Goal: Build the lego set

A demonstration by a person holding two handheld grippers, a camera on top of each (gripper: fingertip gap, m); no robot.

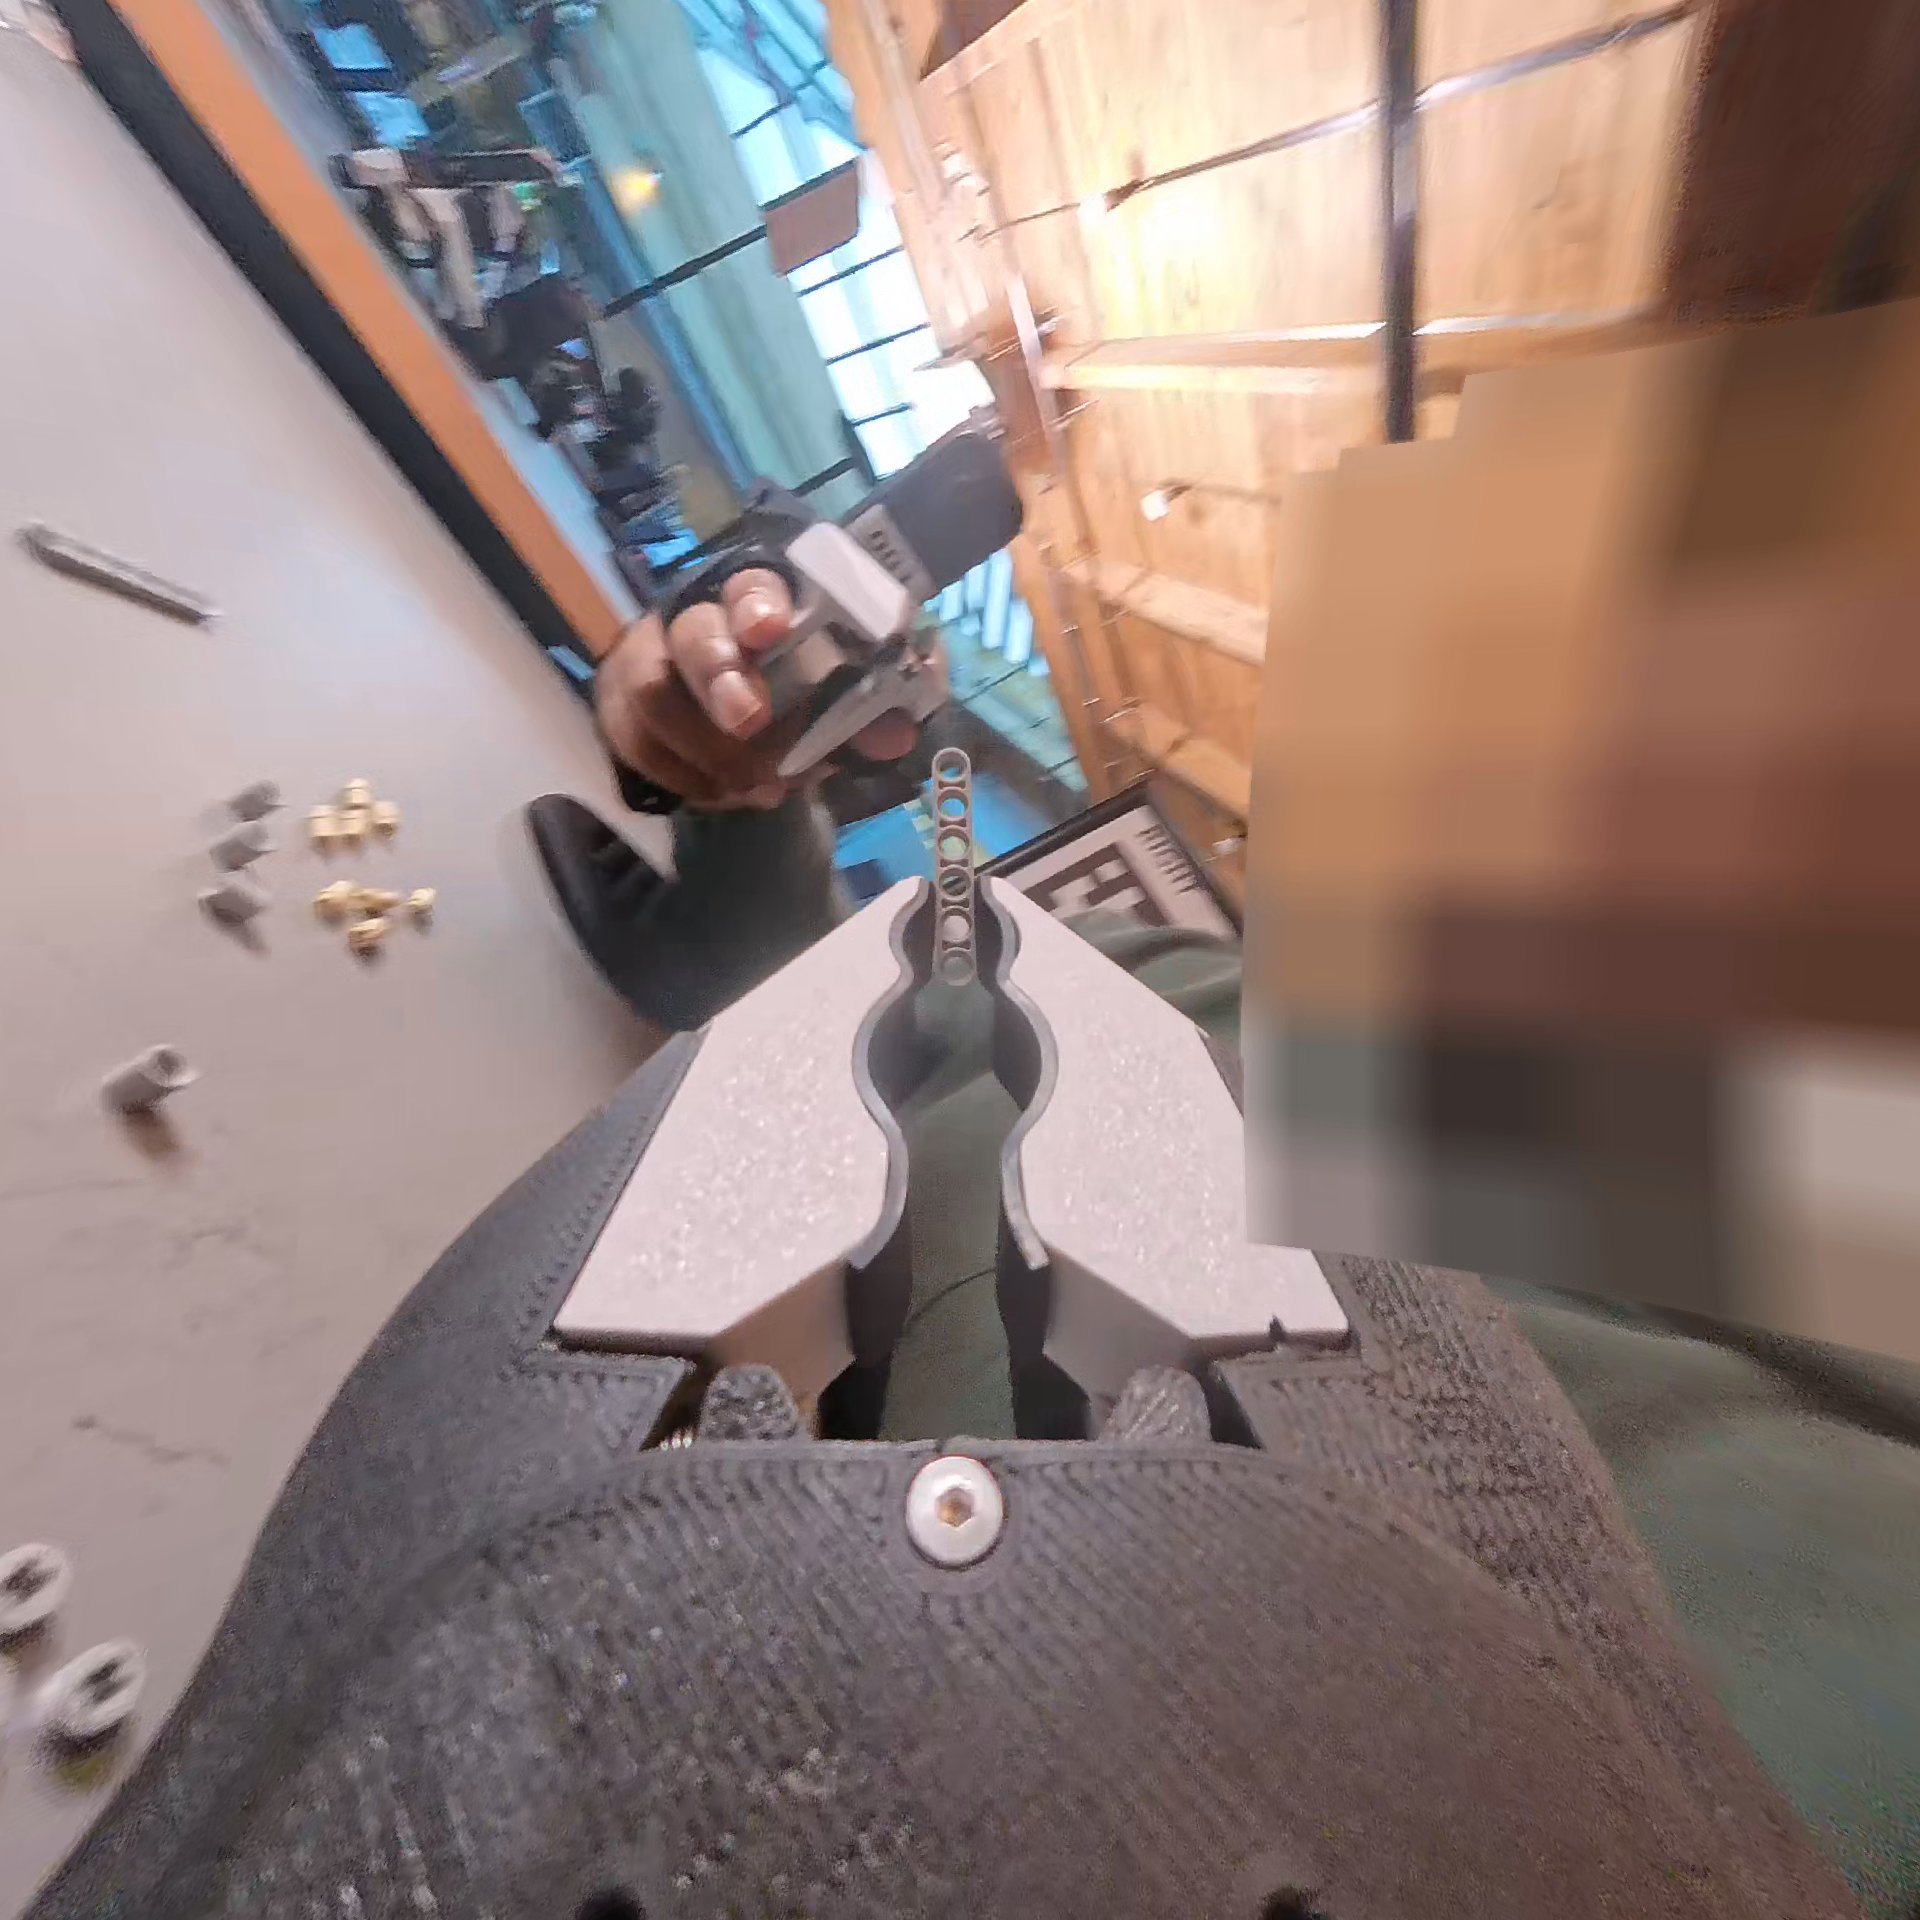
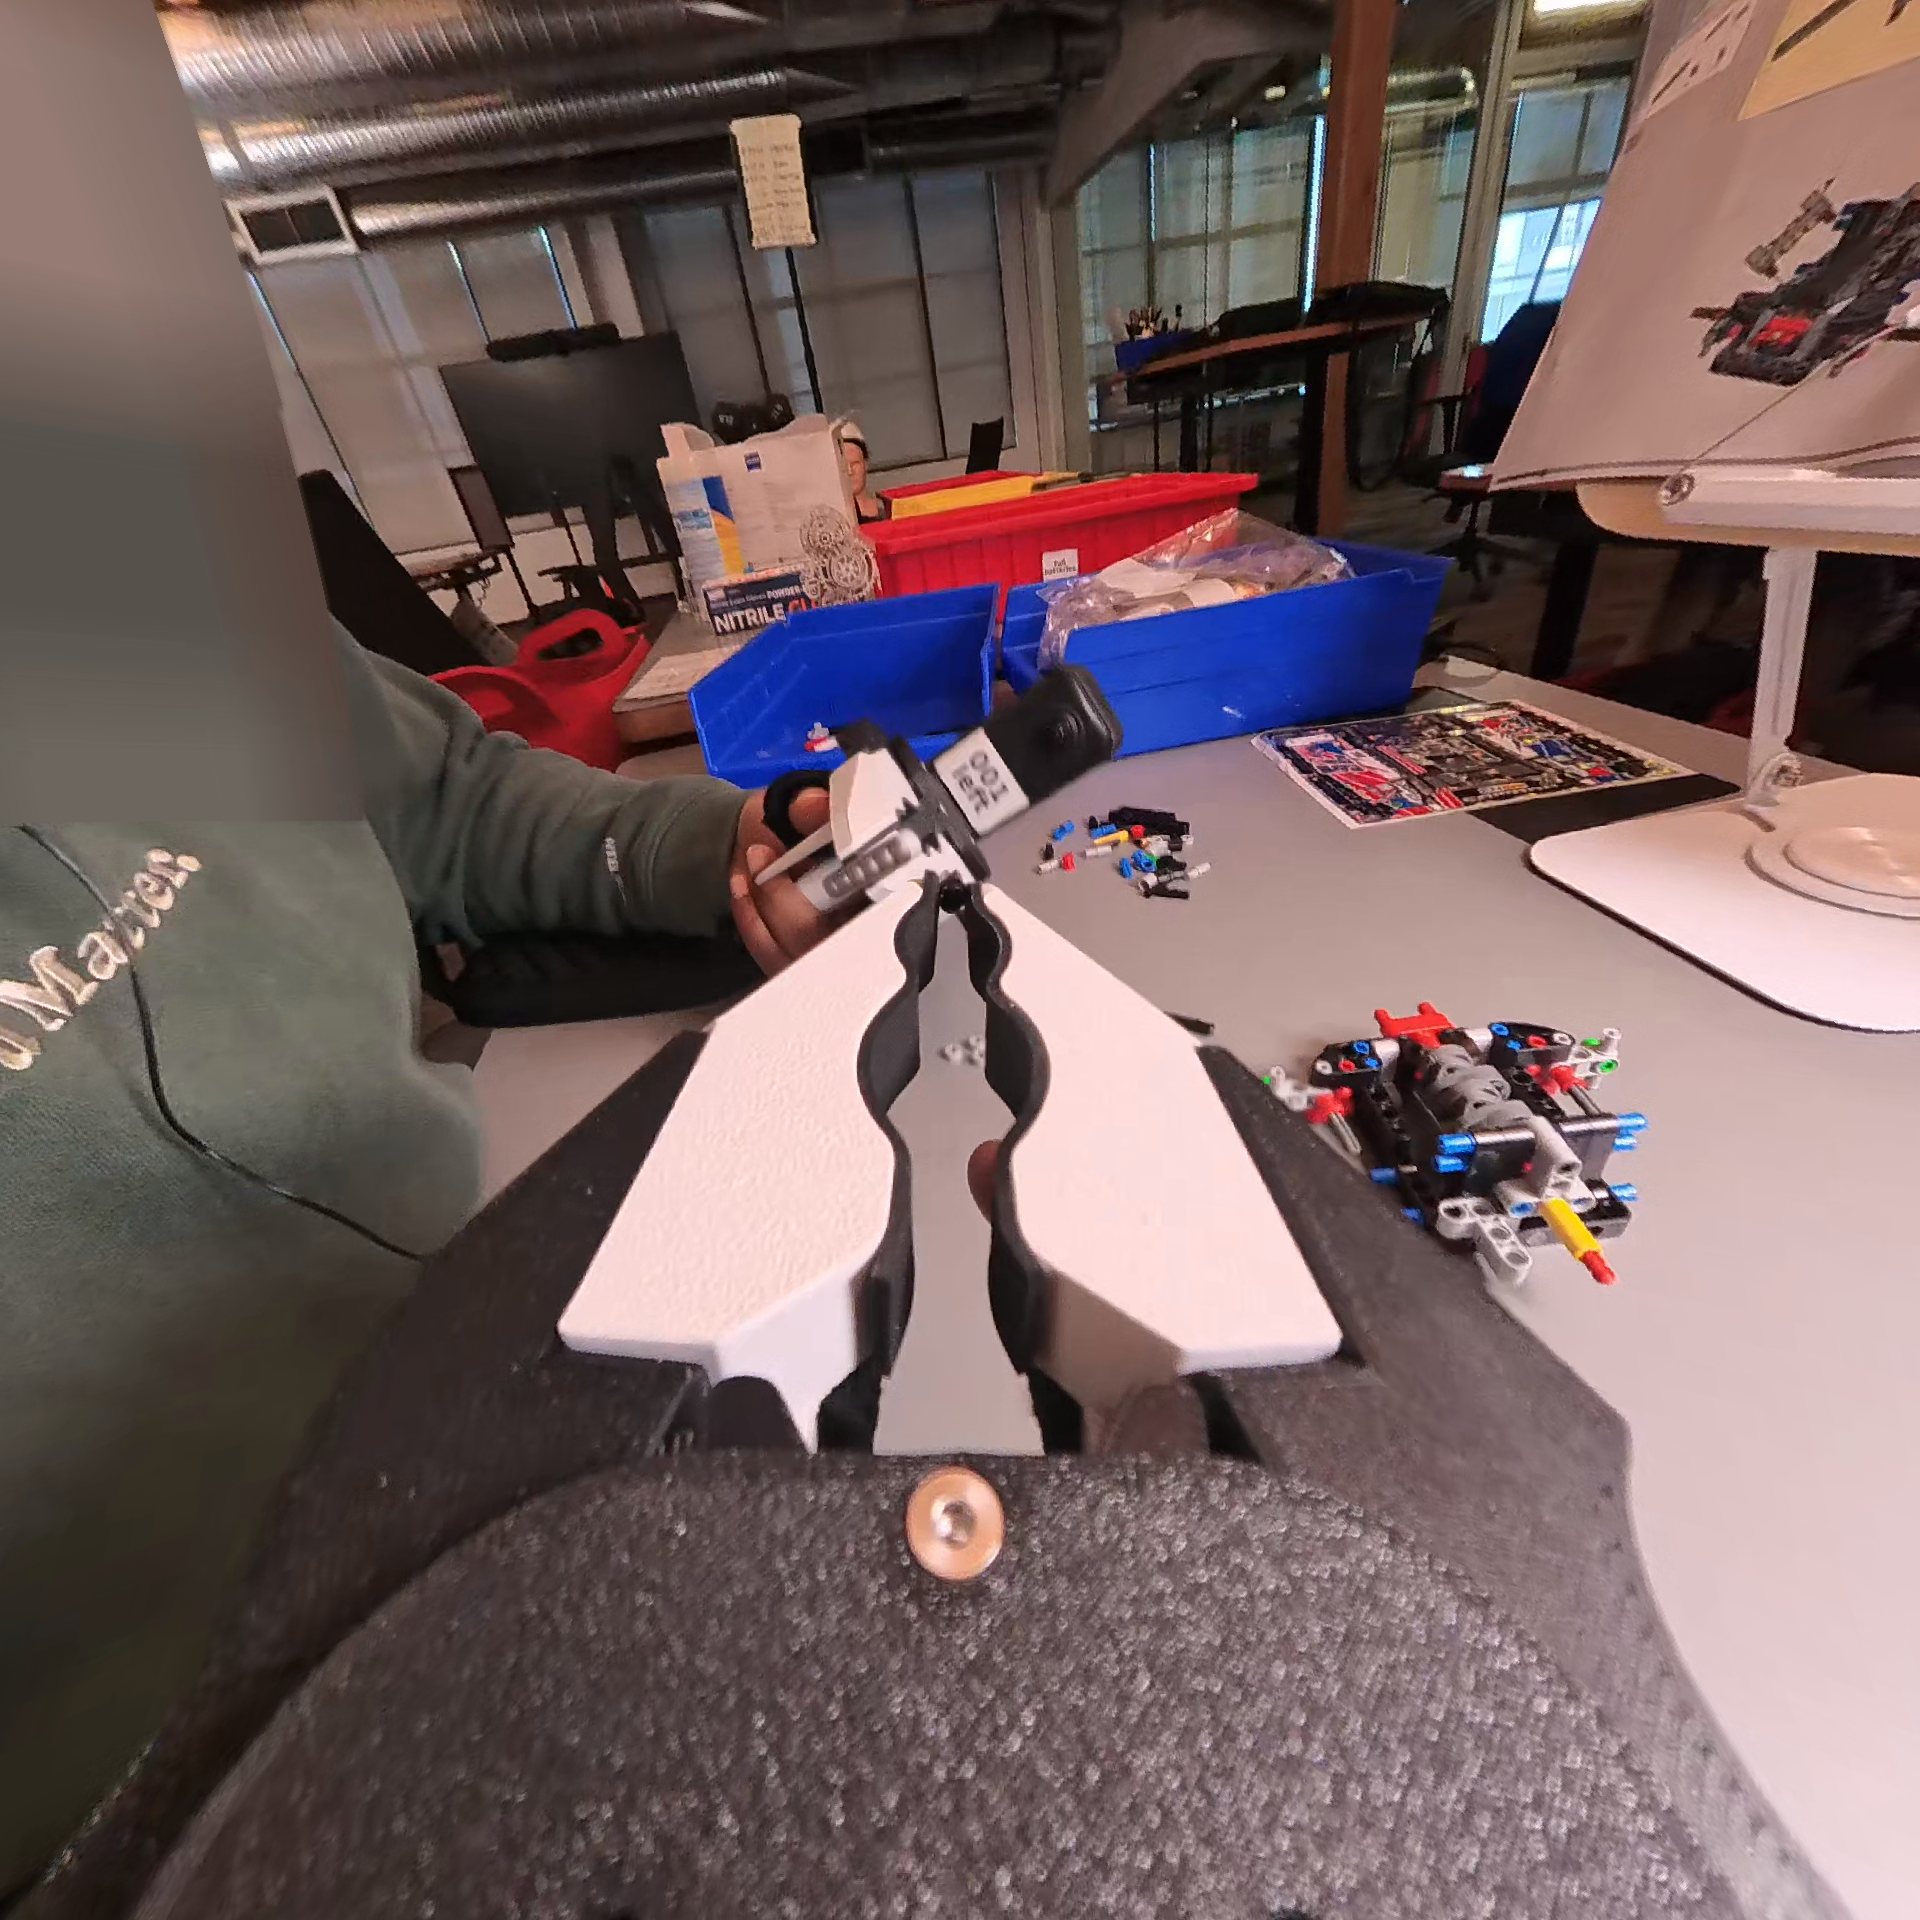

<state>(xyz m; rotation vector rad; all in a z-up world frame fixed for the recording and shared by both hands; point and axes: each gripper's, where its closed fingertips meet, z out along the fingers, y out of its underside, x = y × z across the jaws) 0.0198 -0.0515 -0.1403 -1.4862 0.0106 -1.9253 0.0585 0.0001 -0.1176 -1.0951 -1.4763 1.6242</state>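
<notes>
- Your left gripper (image 1: 951, 914) is clamped on a grey holed beam (image 1: 952, 868), held upright in the air.
- Your right gripper (image 2: 951, 909) pinches a small black piece (image 2: 950, 897) at its tips.
- The part-built model (image 2: 1475, 1132) sits on the table (image 2: 1351, 935), well apart.
- Judged early-stage: loose pins (image 2: 1127, 844) remain unplaced.

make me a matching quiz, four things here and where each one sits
Things:
1 beam
2 build
3 bag
4 manual

Places:
a in blue bin
b propped on white stand
c in left gripper
d flat on table

Pairs: 1-c, 2-d, 3-a, 4-b
</notes>
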